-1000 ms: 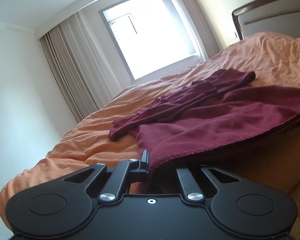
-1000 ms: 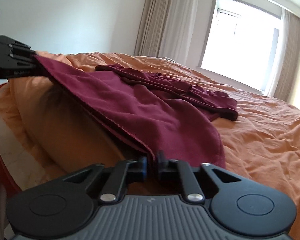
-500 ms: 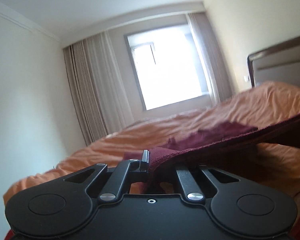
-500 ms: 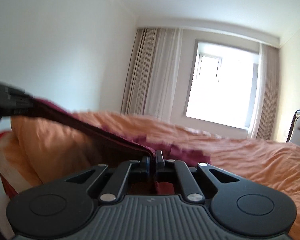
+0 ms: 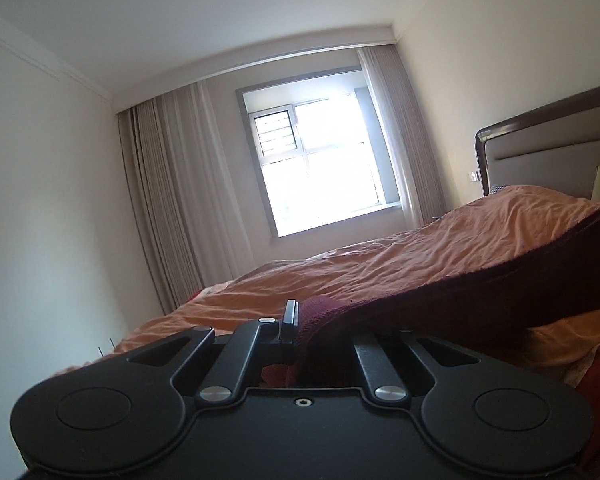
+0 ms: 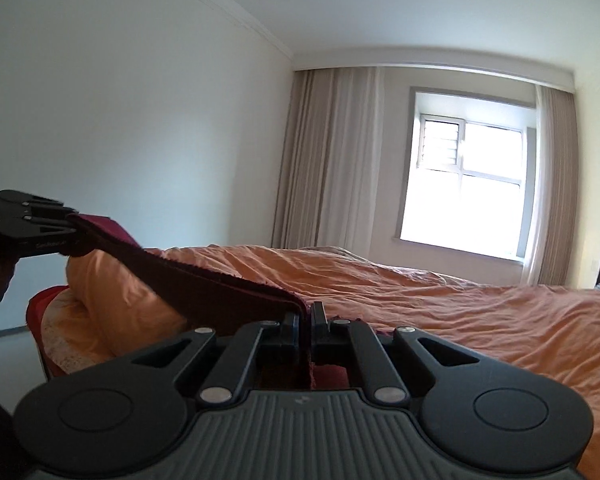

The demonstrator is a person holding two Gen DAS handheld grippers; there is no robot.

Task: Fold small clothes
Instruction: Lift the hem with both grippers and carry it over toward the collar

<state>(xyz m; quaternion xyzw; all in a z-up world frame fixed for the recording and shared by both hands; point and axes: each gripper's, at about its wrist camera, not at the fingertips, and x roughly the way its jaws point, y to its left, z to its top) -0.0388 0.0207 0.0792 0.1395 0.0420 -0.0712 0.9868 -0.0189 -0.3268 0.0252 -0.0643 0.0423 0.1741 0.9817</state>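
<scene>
- Left gripper (image 5: 300, 320): jaws clamped on one corner of the maroon cloth (image 5: 480, 284); fabric bunched over the right jaw, so only the left fingertip (image 5: 289, 316) showed.
- Right gripper (image 6: 307, 320): jaws together on the opposite corner, with a thin edge of cloth pinched between them.
- In the right wrist view the left gripper (image 6: 66, 230) appeared at far left, well apart from the right one, with the cloth (image 6: 204, 284) stretched as a band between the two.
- Cloth location: held up at the near edge of the bed (image 6: 480, 320), above the orange sheet. Both cameras pointed up toward the window (image 5: 320, 164) and curtains (image 5: 172, 196), so the hanging part of the garment was out of sight; whether it cleared the sheet could not be told.
- Judged step: garment lifted by two corners, ready to be laid out or doubled over.
- Risk 1: the right-side pinch looked shallow, only an edge in the jaws. More tension between the grippers could pull it free.
- Risk 2: the bunched left grip may hold extra layers, which would give a skewed fold.
- Risk 3: the unseen lower part could drag on the rumpled sheet and crease or fold under when lowered.
- Risk 4: uneven gripper height would set the fold line crooked.
</scene>
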